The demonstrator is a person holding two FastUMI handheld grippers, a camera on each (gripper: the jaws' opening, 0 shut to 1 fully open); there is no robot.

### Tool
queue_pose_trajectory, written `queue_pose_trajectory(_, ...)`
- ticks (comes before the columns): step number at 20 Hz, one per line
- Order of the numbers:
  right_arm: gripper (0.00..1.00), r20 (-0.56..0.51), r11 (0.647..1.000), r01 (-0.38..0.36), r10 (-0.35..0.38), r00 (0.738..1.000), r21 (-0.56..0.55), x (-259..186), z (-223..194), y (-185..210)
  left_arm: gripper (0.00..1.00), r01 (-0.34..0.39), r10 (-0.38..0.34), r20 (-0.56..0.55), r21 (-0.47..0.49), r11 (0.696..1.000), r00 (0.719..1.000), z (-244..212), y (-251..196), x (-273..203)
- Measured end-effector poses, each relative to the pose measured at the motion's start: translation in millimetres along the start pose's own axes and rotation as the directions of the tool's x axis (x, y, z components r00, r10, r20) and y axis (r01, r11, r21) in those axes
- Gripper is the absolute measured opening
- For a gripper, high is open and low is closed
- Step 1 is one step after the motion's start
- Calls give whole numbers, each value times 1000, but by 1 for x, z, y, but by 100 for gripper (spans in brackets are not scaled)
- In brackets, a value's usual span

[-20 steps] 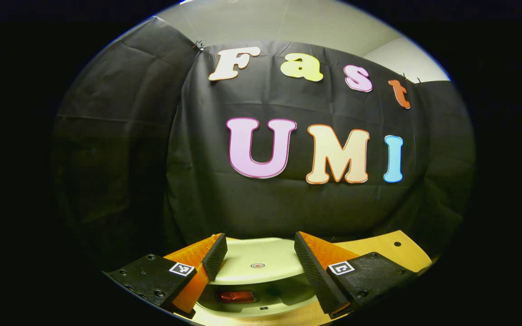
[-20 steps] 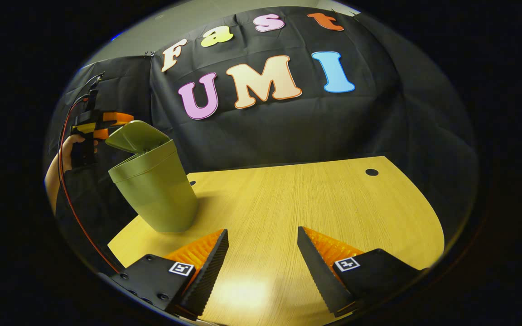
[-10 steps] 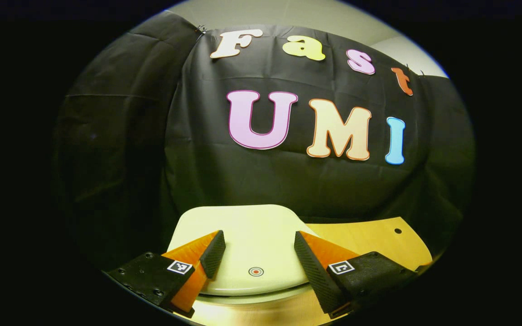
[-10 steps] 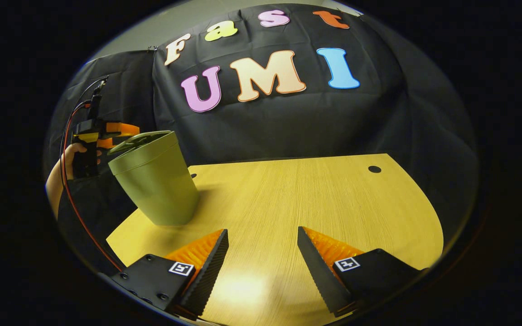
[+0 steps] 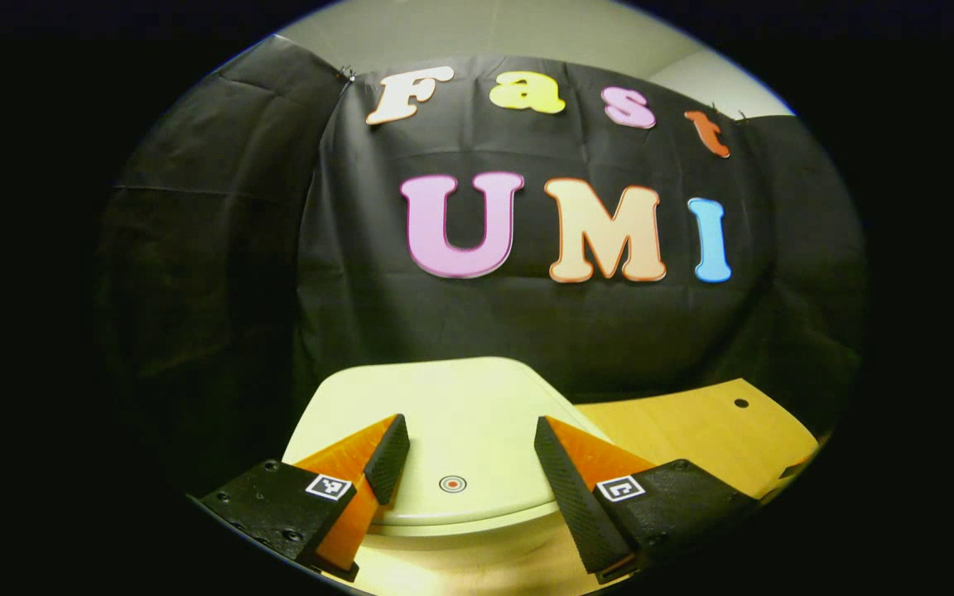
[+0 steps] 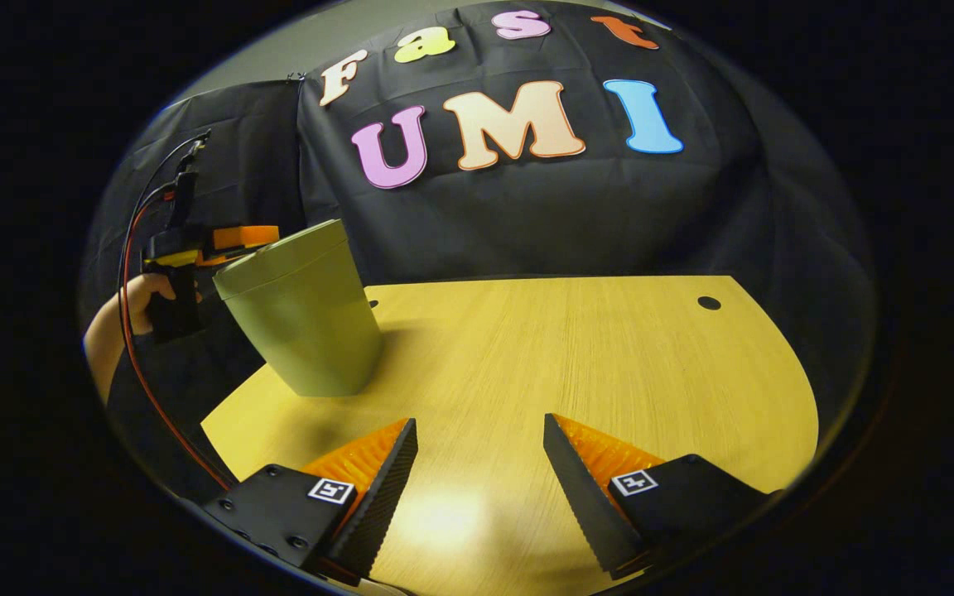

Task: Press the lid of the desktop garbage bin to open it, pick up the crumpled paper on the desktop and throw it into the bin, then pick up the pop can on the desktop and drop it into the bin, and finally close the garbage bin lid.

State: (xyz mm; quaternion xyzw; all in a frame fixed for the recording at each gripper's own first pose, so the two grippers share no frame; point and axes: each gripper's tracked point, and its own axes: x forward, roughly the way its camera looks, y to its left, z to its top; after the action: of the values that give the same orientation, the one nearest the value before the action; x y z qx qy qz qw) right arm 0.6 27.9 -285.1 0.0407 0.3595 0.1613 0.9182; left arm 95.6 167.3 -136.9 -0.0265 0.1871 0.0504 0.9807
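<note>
Pale green plastic is what I get under my left gripper (image 5: 464, 437) in the left gripper view: the lid (image 5: 444, 414) of the desktop garbage bin lies flat and shut, a small red ring mark (image 5: 452, 484) near its front edge showing in the gap between my fingers. The jaws stand wide apart, one finger over each side of the lid; I cannot tell whether they touch it or hang just above. To the right of the lid a strip of the wooden desktop (image 5: 692, 426) runs back to the black cloth wall, with a small dark hole (image 5: 741, 403) near its far edge. In the right gripper view my right gripper (image 6: 479, 430) hangs over bare wood, jaws wide apart with nothing between them. The garbage bin (image 6: 303, 319) stands on the desktop's (image 6: 568, 356) far left corner, lid down, leaning in the fisheye. Just behind its rim I see the left gripper (image 6: 220, 240), level with the lid, held by a hand (image 6: 146, 290) with a red cable (image 6: 133, 348) looping down past it. The same dark hole (image 6: 708, 303) sits near the desk's far right edge.
</note>
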Motion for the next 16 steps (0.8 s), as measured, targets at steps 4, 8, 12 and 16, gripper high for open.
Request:
queue_pose_trajectory(4,97,115,1000,10,-13,993,26,-22,38,-5,94,13,-14,47,14,1000,999,4,-6,-7)
queue_pose_trajectory(8,97,275,999,34,-44,960,40,-59,94,-22,92,59,-49,166,-56,997,985,35,-47,-41)
queue_pose_trajectory(12,96,412,999,46,-36,910,-15,-99,130,-31,92,19,-23,250,19,1000,968,50,-98,-85)
queue_pose_trajectory(16,96,487,993,76,-22,873,-91,-132,147,-30,92,105,-117,290,57,993,950,59,-173,-125)
